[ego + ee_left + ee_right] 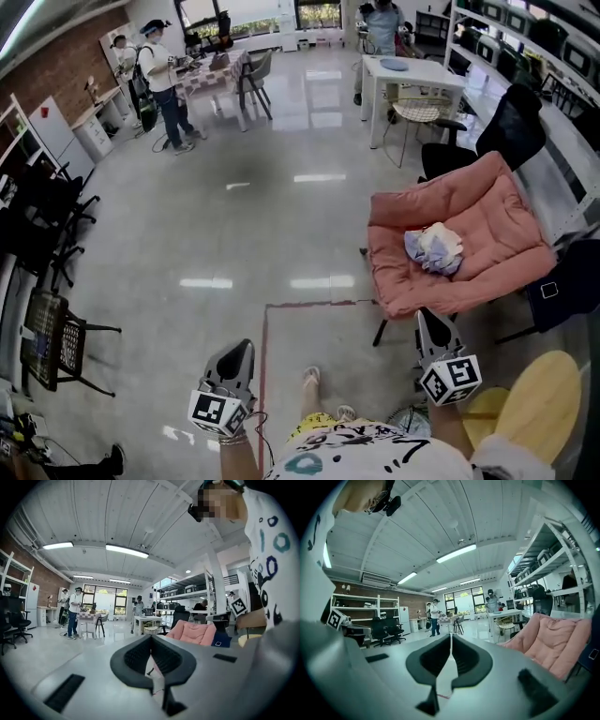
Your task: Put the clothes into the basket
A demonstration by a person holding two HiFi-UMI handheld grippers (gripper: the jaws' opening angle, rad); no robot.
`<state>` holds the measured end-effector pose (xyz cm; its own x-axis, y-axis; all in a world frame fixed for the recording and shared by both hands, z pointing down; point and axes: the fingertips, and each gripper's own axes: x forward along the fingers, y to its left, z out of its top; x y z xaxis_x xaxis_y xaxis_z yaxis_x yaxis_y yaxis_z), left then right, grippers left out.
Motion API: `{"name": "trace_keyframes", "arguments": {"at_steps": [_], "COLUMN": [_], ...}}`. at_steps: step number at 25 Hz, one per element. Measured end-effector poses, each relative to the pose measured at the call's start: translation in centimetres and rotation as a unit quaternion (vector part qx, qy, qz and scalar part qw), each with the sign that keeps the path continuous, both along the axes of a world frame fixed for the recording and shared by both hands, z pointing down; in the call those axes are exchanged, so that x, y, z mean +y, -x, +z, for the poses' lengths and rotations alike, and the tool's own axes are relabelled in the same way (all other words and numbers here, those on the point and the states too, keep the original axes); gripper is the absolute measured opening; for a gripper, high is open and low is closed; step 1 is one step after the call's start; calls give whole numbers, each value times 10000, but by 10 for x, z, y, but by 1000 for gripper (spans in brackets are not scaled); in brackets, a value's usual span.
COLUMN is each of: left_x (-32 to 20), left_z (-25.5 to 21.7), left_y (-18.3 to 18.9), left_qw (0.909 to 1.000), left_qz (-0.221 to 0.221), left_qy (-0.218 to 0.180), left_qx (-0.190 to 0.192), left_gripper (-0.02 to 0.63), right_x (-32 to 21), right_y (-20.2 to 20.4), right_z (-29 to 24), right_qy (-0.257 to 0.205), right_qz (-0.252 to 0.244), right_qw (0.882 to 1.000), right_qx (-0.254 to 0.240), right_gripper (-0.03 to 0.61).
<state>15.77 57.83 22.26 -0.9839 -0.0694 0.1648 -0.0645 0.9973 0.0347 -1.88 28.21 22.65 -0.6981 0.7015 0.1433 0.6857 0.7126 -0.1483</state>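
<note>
The right gripper (424, 319) and the left gripper (246, 347) both have their jaws pressed together with nothing between them. The landmark is the pink cushioned armchair (492, 211). The right gripper's tip is near its front edge, and the left gripper is well apart to its left, over the glossy grey floor (234, 234), which lies wide and bare there. A small crumpled bundle of lilac and cream clothes (433, 249) rests on the armchair's seat. Both grippers are held low before the person's torso, pointing forward, roughly level.
</note>
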Motion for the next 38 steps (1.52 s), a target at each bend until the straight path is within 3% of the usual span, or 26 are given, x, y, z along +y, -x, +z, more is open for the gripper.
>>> {"name": "trace_keyframes", "arguments": {"at_steps": [3,9,20,28,38], "left_x": [22,60,118,128,122], "left_z": [-14,-16,-1,18,13], "left_y": [37,89,154,196,290], "left_qw": [9996,9977,9934,9892,9851], "left_qz": [183,608,1122,1458,1710], "left_qy": [138,291,223,26,76], "left_qx": [-160,-82,-39,123,130], "left_gripper": [14,14,14,14,14], "right_x": [13,54,101,110,112], "right_y": [17,50,75,101,186], "right_z": [-9,-30,-8,4,4], "right_qy": [-15,-203,-271,-545,-516], "right_qz": [159,313,840,1091,1178], "right_qw": [9999,9983,9959,9925,9917], "right_qx": [-50,-446,-203,-54,-58], "right_gripper": [29,29,29,29,29]}}
